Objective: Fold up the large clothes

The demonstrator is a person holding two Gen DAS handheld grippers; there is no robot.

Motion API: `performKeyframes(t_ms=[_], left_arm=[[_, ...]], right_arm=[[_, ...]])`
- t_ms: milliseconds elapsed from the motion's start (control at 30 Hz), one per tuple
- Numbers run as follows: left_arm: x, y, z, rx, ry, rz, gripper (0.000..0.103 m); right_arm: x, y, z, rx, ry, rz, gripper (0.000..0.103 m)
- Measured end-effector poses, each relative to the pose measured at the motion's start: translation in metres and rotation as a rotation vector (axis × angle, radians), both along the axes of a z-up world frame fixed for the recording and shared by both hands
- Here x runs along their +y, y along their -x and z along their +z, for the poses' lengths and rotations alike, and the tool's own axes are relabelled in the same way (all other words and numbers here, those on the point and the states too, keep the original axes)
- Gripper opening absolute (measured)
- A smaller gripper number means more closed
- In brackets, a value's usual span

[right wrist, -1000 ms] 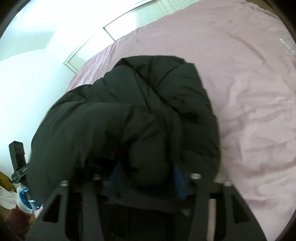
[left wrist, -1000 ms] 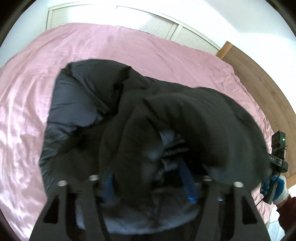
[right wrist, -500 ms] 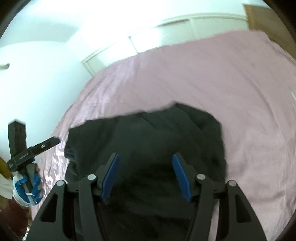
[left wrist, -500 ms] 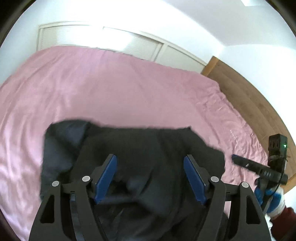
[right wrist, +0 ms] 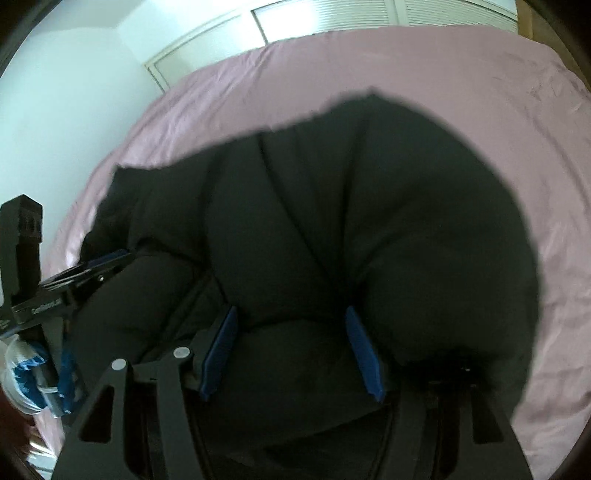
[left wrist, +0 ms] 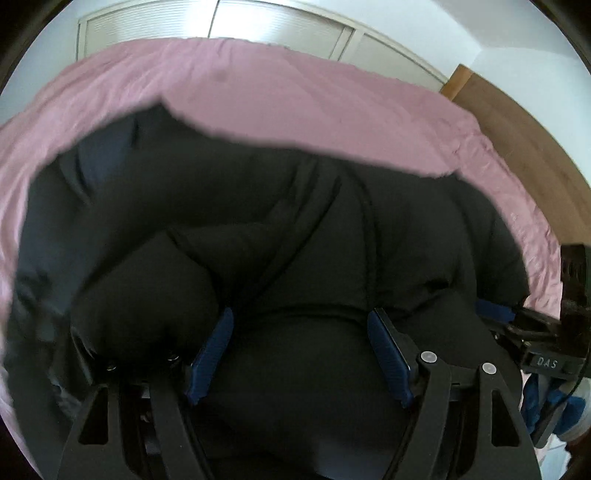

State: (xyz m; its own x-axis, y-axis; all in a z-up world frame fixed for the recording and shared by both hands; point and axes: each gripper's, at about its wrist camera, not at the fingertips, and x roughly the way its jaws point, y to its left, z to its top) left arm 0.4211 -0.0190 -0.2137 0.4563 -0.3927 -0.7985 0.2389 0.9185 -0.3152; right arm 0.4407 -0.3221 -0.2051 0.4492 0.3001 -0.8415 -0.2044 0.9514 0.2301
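Observation:
A bulky black padded jacket (left wrist: 295,229) lies bunched on the pink bed (left wrist: 295,92) and fills most of both views (right wrist: 351,206). My left gripper (left wrist: 299,332) is open, its blue pads spread wide, with a bulge of jacket between them. My right gripper (right wrist: 291,332) is open too, pressed down into the jacket's near edge. Jacket folds hide part of each gripper's outer finger. The right gripper also shows at the right edge of the left wrist view (left wrist: 517,317), and the left gripper at the left edge of the right wrist view (right wrist: 85,269).
White louvred closet doors (left wrist: 258,22) stand behind the bed. A wooden headboard (left wrist: 517,122) runs along the bed's right side. A white wall (right wrist: 55,110) is to the left. Pink sheet (right wrist: 517,110) lies around the jacket.
A second ago both grippers held bunched jacket. Half a second ago they were open and raised above it. Now both are lower, open, pressed into the jacket, which looks flatter and more spread.

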Motion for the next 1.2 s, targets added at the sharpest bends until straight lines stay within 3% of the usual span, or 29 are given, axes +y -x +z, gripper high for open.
performKeyframes(t_ms=[133,267,367,567,667,833,933,1200], left_arm=[[-0.002,-0.004,-0.031,0.025,0.006,0.023,0.073],[-0.009,-0.018,-0.032,0.06,-0.034,0.02,0.073],[-0.011,-0.018,-0.012,0.078,-0.041,0.018,0.073],[-0.018,0.016,0.043,-0.042,-0.057,0.003,0.076],[-0.022,0.028,0.051,-0.068,-0.039,-0.012,0.08],[-0.026,0.035,0.002,-0.022,-0.093,-0.03,0.082],[-0.024,0.03,-0.023,-0.002,-0.06,-0.016,0.083],[-0.026,0.008,-0.052,0.01,-0.056,0.016,0.088]], right_arm=[[0.009,-0.003,-0.032,-0.011,0.063,0.0,0.06],[0.013,-0.01,-0.029,0.031,0.085,-0.011,0.061],[0.013,-0.008,-0.007,0.057,0.079,-0.008,0.062],[0.007,0.022,0.045,-0.015,0.044,0.003,0.068],[0.012,0.039,0.055,-0.032,0.025,0.026,0.069],[0.006,0.042,0.014,0.035,0.075,0.035,0.07],[0.005,0.043,-0.009,0.027,0.075,0.017,0.073],[0.011,0.038,-0.033,0.012,0.112,-0.002,0.075]])
